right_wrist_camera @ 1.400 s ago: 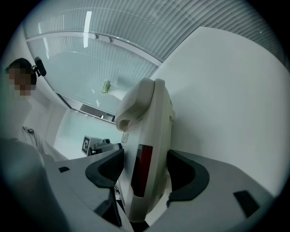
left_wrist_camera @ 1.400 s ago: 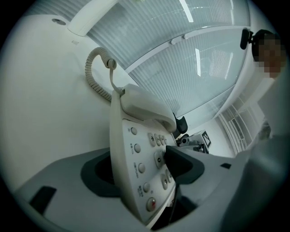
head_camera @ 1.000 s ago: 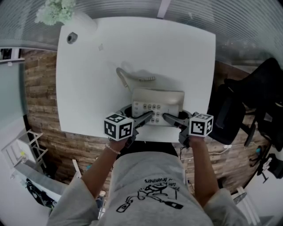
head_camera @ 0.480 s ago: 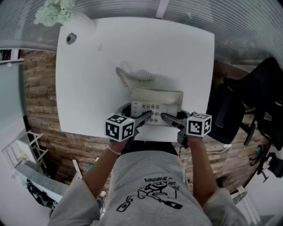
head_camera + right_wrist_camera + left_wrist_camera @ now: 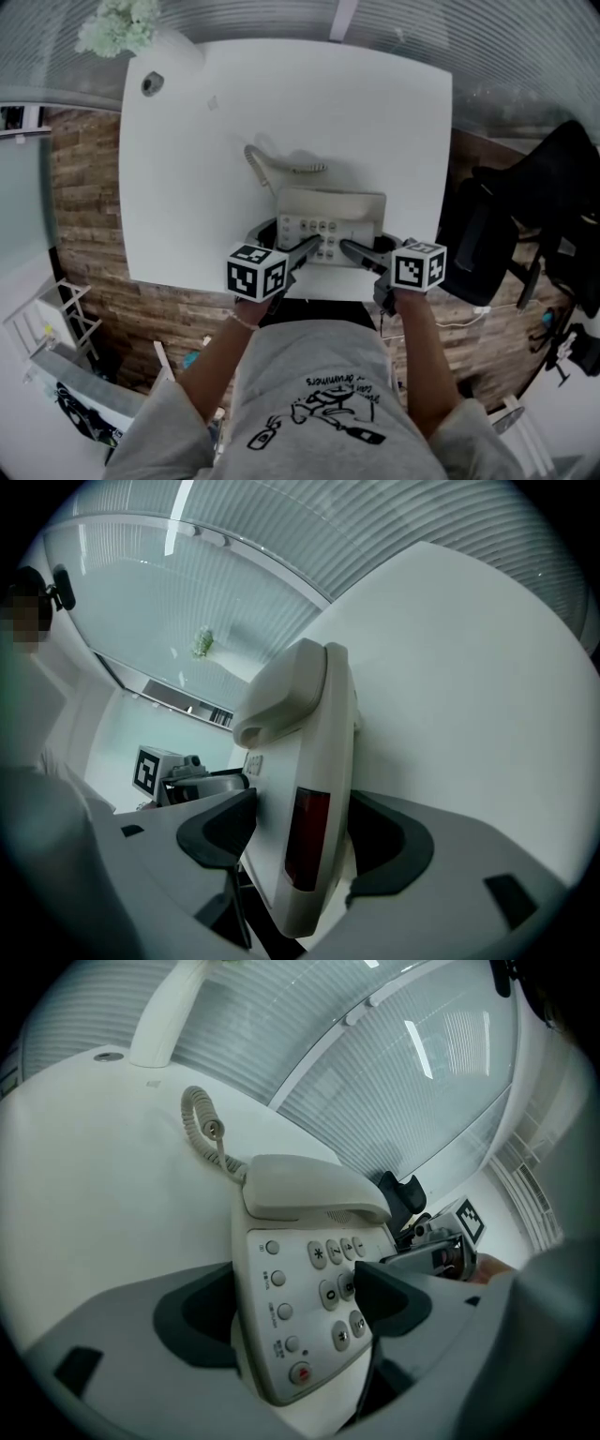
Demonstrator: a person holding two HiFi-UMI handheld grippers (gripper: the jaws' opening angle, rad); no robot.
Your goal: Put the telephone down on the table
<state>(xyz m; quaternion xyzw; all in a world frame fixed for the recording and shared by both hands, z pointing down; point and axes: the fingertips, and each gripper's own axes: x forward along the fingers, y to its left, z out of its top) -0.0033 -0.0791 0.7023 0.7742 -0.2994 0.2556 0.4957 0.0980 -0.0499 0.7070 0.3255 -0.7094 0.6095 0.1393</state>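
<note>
Telephone: the telephone (image 5: 330,217) sits on the table (image 5: 281,103), close to the near edge and about midway along it. Its handset (image 5: 309,1190) lies in the cradle on the far side.
Cord: the coiled cord (image 5: 202,1124) lies loose on the table beyond the telephone, toward the far left corner.
Left tool: the left tool (image 5: 291,1293) has just been opening. Its jaws stand wide, one over the keypad and one beside the telephone's left flank, with the body between them and not pinched.
Right tool: the right tool (image 5: 302,803) straddles the telephone's right side. Its pads look to lie against the top and the underside, so I judge it to be gripping.
Step in hand: letting go. The set-down itself looks done.
Doing it well: spread the right jaws fully before any retreat, so that no pad drags the light plastic body.
Withdrawal: pull both tools straight back toward the near edge along their own line. Lift the upper jaws clear of the keys first.
Check: see that the base rests flat before the last pad leaves it.
Risk: the telephone is near the edge, so a snagged jaw could tug it off the table or jolt the handset from its cradle.
</note>
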